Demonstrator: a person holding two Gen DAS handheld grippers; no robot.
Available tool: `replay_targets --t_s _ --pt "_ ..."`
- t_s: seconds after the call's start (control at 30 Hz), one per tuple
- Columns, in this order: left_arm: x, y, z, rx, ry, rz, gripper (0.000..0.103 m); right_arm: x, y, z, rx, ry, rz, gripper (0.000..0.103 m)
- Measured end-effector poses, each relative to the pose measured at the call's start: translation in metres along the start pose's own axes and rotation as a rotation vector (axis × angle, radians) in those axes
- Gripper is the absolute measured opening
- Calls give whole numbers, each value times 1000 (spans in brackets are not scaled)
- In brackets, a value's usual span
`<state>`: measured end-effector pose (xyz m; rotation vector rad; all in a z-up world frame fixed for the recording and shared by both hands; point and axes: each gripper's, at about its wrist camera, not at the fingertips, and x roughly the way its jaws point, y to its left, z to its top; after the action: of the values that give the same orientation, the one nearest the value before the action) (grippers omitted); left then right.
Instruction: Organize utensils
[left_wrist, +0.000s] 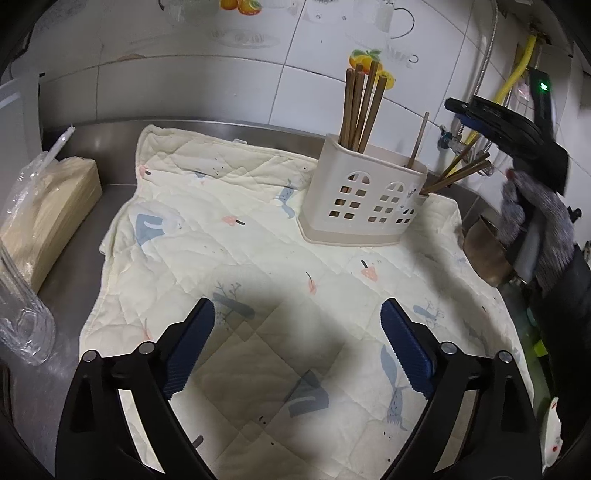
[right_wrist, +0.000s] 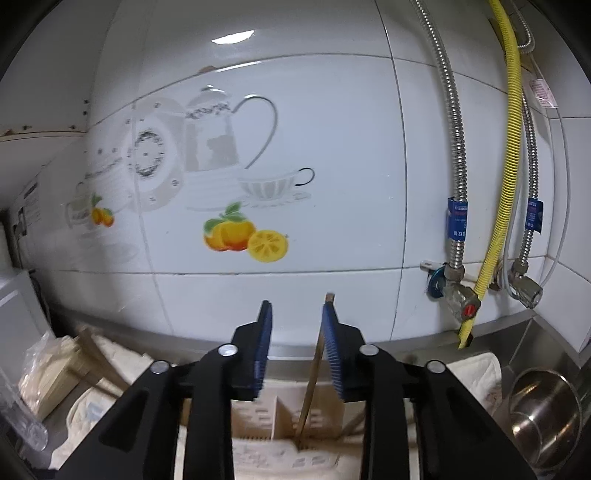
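Note:
A beige perforated utensil holder (left_wrist: 364, 195) stands on a quilted cloth (left_wrist: 258, 258). Several brown chopsticks (left_wrist: 360, 107) stand in its left compartment, one thin stick (left_wrist: 417, 142) in the middle, more chopsticks (left_wrist: 458, 173) lean out at its right. My left gripper (left_wrist: 297, 347) is open and empty above the cloth, near its front. My right gripper (right_wrist: 297, 347) is open just above the holder (right_wrist: 291, 417); one chopstick (right_wrist: 314, 369) stands in the holder beside the right finger's pad (right_wrist: 332, 354). The right gripper also shows in the left wrist view (left_wrist: 480, 110), behind and right of the holder.
A wrapped pack of disposable chopsticks (left_wrist: 48, 210) and a clear glass (left_wrist: 22, 317) are at the left. A steel pot (right_wrist: 546, 410) sits at the right. Hoses and valves (right_wrist: 458, 288) run down the tiled wall behind.

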<state>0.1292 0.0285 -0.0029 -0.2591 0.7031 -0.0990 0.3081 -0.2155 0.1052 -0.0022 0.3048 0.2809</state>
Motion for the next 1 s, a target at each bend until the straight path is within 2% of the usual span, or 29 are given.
replay_targets --t_s 0.03,0.1,0.23,0.27,0.33,0.43,0.67,1.0 --pt "-2 0 -1 -2 -3 2 92 -5 1 -3 1 11 12 43" --pt "-5 2 -2 -8 -8 8 93 -20 5 -10 -3 19 25 48" --pt "-12 5 -6 -19 -20 22 95 -44 14 -29 -24 50 41 65" --pt "-14 6 -7 -19 -23 27 96 -51 18 -36 -40 59 39 68" --pt "-18 6 -8 -20 -32 42 96 -62 24 -47 -67 80 30 81" --pt "-25 6 -11 -16 -42 44 97 -82 33 -66 -116 77 -17 91" --pt "-37 3 -17 5 -58 74 98 -118 39 -101 -96 108 -54 95" --pt "-53 -2 -25 32 -76 89 98 -150 30 -144 11 195 -32 96"
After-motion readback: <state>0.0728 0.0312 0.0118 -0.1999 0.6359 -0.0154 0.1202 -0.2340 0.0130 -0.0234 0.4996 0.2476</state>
